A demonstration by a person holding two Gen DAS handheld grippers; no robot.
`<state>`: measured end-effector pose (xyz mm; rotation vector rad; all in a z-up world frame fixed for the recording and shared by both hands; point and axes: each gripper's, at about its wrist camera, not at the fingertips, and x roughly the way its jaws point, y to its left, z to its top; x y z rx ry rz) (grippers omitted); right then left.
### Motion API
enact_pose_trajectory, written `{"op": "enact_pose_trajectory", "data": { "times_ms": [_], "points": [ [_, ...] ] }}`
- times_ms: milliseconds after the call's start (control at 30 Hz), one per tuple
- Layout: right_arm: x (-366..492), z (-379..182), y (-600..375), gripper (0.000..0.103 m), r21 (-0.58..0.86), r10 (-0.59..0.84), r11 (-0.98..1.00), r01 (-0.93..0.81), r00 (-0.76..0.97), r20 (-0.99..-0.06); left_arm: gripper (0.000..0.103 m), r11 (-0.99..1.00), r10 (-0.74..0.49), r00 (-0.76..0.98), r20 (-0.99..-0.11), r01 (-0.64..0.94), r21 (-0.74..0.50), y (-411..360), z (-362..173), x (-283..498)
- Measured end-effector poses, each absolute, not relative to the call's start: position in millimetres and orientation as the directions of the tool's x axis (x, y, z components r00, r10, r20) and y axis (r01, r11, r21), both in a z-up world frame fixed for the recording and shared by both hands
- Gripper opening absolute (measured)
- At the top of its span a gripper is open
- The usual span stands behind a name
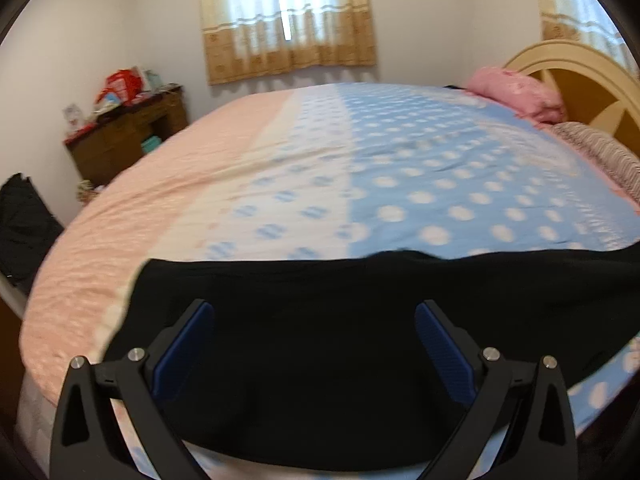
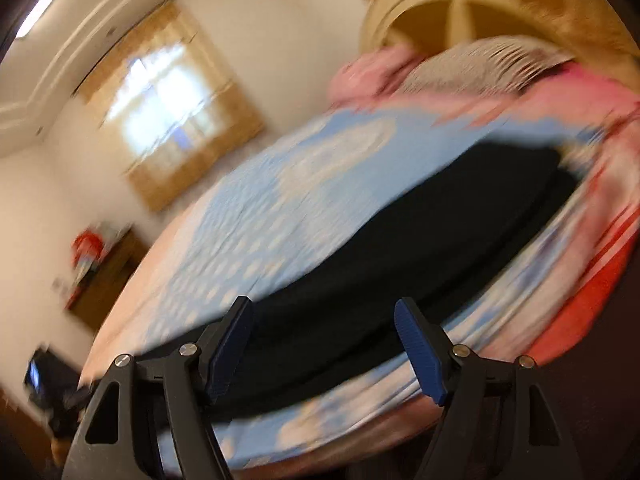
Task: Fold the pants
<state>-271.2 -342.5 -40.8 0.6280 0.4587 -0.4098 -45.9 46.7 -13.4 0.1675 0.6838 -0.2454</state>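
Nearest the left wrist camera, the left gripper (image 1: pixel 314 316) has its jaws spread wide with nothing between the blue pads (image 1: pixel 182 354); it is released, poised over the black pants (image 1: pixel 340 344). The pants lie flat along the near edge of the bed (image 1: pixel 224 184), running off the right side of this view, with one end of the cloth at the left where the sheet turns pink. This view is fairly sharp and level. It shows the sheet's bands plainly: pink at left, white with blue dots in the middle, blue with white dots at right. Beyond the bed it shows a wooden cabinet (image 1: pixel 128 136) piled with clutter at left, a curtained window (image 1: pixel 286 20) on the far wall, and a pink pillow (image 1: pixel 520 92) against the headboard (image 1: pixel 580 76) at right.

The right wrist view is heavily blurred and tilted, so the room leans. The right gripper (image 2: pixel 324 340) is also released, jaws apart and holding nothing, hovering above the near part of the pants (image 2: pixel 400 248). Only this view shows the black cloth reaching far along the bed toward the headboard (image 2: pixel 460 12), and a red and pink smear (image 2: pixel 592 280) at the right edge that is too blurred to identify.
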Motion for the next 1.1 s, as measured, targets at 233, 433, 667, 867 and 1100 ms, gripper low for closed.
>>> {"op": "enact_pose_trajectory", "data": {
  "times_ms": [233, 433, 667, 867, 1100],
  "points": [
    [-239, -77, -316, 0.057, 0.441, -0.144, 0.750, 0.493, 0.772, -0.619, 0.103, 0.939, -0.220, 0.711, -0.668, 0.340, 0.052, 29, -24, -55],
    [-224, -87, -319, 0.056, 0.469, -0.130, 0.729, 0.499, 0.773, -0.621, 0.103, 0.945, -0.217, 0.702, -0.679, 0.326, 0.035, 33, -30, -56],
    [-195, -108, -313, 0.030, 0.621, 0.058, 0.672, 0.403, 0.807, -0.587, 0.103, 0.955, -0.204, 0.691, -0.693, 0.296, 0.014, 39, -33, -55],
    [-195, -113, -311, 0.003, 0.673, 0.106, 0.643, 0.365, 0.828, -0.551, 0.103, 0.956, -0.204, 0.689, -0.695, 0.293, 0.010, 40, -33, -54],
    [-211, -97, -297, 0.003, 0.611, 0.090, 0.709, 0.352, 0.814, -0.574, 0.103, 0.942, -0.226, 0.684, -0.694, 0.334, 0.022, 24, -29, -57]
  ]
}}
